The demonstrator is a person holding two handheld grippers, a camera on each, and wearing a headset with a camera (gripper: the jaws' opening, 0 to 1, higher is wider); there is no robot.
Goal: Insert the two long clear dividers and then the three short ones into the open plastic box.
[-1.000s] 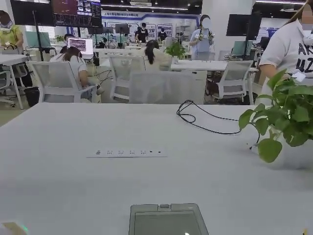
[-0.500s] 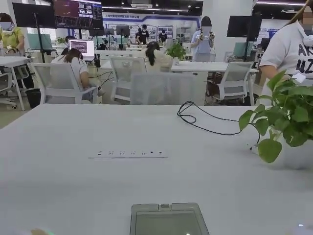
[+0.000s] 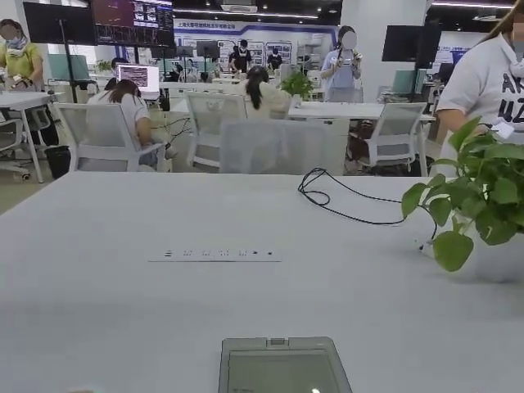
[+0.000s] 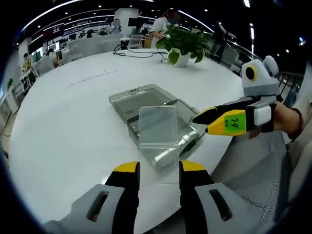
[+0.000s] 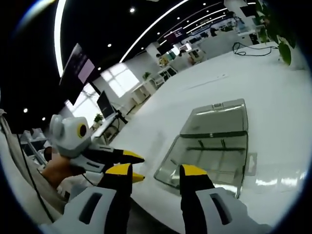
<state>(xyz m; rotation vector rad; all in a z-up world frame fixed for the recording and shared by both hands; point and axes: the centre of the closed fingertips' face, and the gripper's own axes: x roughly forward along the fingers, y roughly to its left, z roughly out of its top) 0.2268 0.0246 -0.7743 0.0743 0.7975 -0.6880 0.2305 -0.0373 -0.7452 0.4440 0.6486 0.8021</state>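
We see left gripper (image 4: 160, 168) clamping a clear divider (image 4: 157, 126) upright over the box (image 4: 127, 103) (lid open); right gripper (image 5: 156, 169) gapes wide, empty.

"39", on green sticker (image 4: 234, 125) (right tongs (image 4: 197, 118))

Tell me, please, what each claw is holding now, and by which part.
The left claw holds a clear flat rectangular plastic divider by its lower end, which sits between the jaws. The right claw holds nothing.
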